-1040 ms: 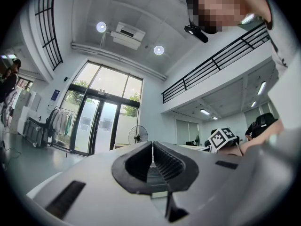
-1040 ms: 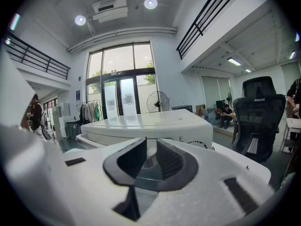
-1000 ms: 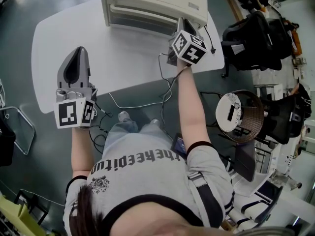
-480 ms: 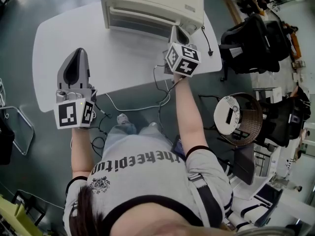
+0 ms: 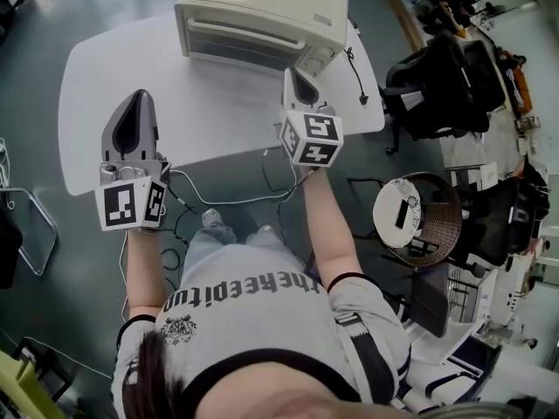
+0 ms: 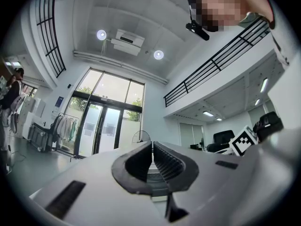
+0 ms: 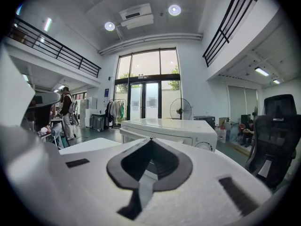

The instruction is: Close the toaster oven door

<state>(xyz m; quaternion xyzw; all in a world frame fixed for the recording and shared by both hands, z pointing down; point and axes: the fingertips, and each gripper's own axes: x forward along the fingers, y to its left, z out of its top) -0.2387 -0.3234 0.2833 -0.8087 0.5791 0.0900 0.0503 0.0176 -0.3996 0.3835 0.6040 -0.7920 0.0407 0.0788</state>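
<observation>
One toaster oven [image 5: 262, 16] at twelve o'clock, one bench [image 5: 113, 59], and two grippers: one left gripper [image 5: 140, 96], one right gripper [image 5: 288, 75].

Colours: cream boxy metal toaster oven [image 5: 262, 11] | white rounded table [image 5: 96, 68] | grey left gripper [image 5: 138, 96], black-and-white patterned left marker cube [image 5: 129, 203] | grey right gripper [image 5: 289, 75], right marker cube [image 5: 312, 140] alike | dark grey floor [image 5: 35, 24]

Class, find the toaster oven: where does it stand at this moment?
In the head view the toaster oven stands at the white table's far edge, right of centre, with the right tool just before its right front corner.
</observation>
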